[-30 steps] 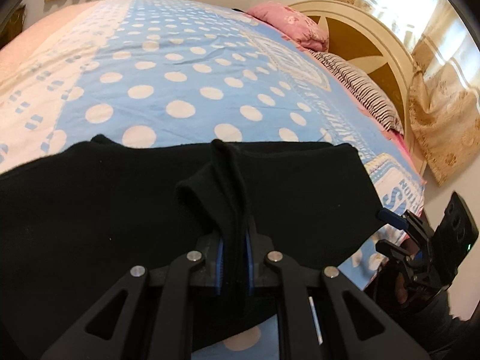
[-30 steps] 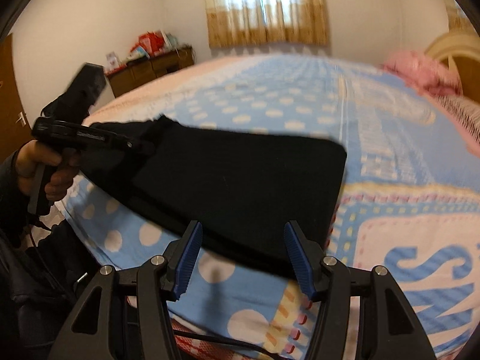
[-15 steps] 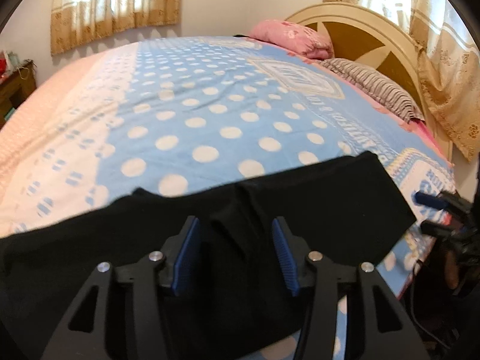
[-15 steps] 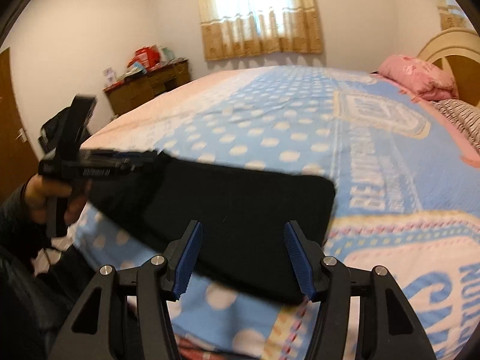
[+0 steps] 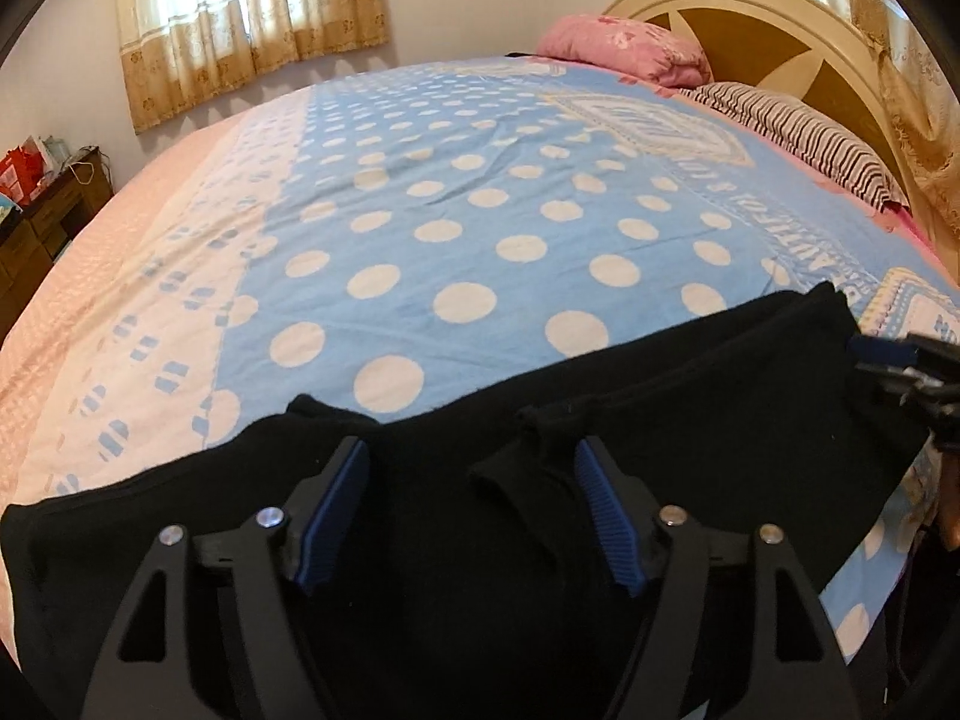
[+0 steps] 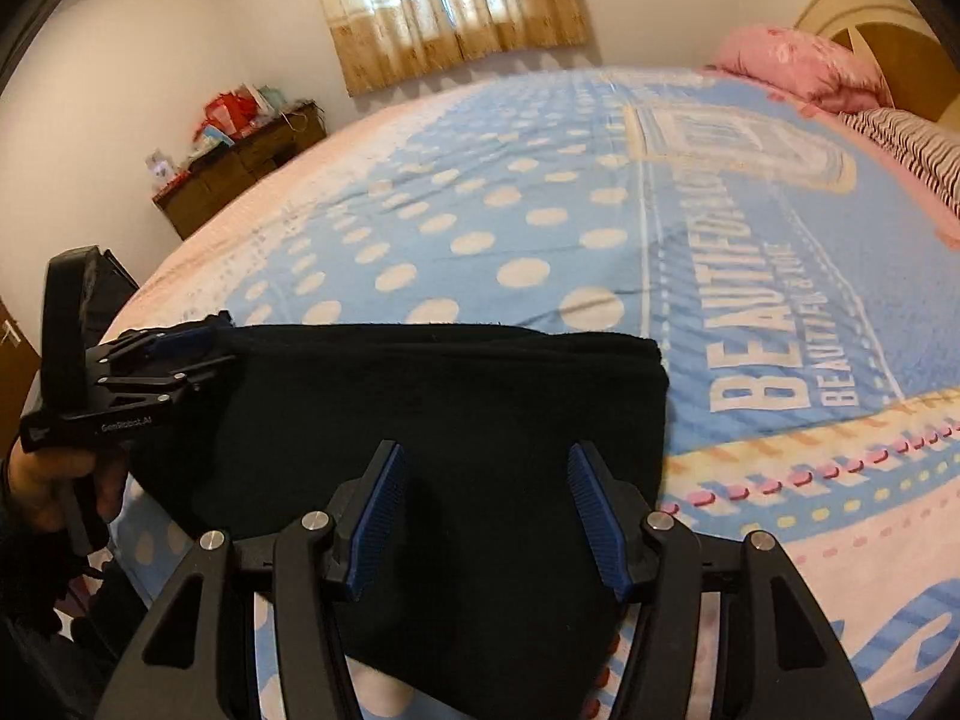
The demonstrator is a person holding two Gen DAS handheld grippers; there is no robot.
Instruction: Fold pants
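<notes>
Claws (image 5: 474,510) (image 6: 483,519) hover agape over black pants (image 6: 456,396) on bed (image 6: 540,210)

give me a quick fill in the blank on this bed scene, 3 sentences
The pants lying on the bed are ____ in colour.
The left gripper has its jaws ____, with nothing clamped.
The bedspread is blue with white ____.

Missing words: black; open; dots

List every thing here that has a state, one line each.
Pants: folded, lying flat on the bed, a small bunch of cloth raised by the left gripper.
Left gripper: open, over the pants, gripping nothing.
Right gripper: open, over the pants, gripping nothing.
Bed: made, cover spread.
Curtains: drawn.
</notes>
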